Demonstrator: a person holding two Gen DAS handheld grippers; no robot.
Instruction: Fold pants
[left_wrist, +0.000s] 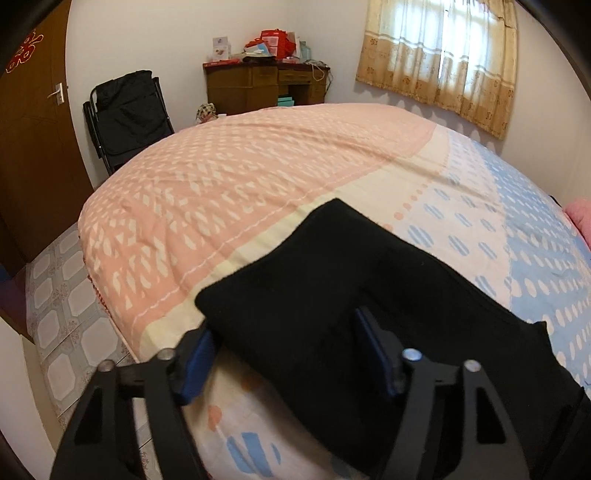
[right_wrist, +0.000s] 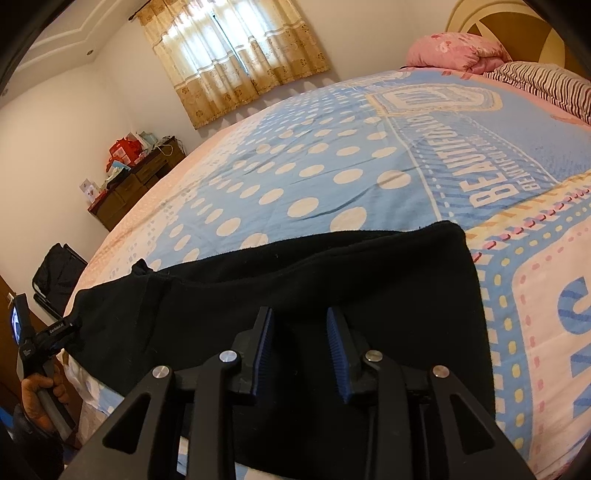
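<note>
Black pants (left_wrist: 351, 295) lie flat on the bed near its front edge, folded lengthwise; in the right wrist view the pants (right_wrist: 295, 280) stretch from the left to a straight end at the right. My left gripper (left_wrist: 284, 332) is open, its blue pads (left_wrist: 373, 350) on either side of the pants' left end; the left pad sits partly under the cloth edge. My right gripper (right_wrist: 300, 328) is open just above the pants' near edge, holding nothing. The left gripper (right_wrist: 55, 328) and the hand holding it show at the far left in the right wrist view.
The bed cover (left_wrist: 258, 184) is pink at the left, blue with white dots (right_wrist: 314, 166) at the right. Pink and striped pillows (right_wrist: 517, 70) lie at the head. A black folding chair (left_wrist: 125, 114), a wooden desk (left_wrist: 266, 85) and a door (left_wrist: 29, 147) stand beyond.
</note>
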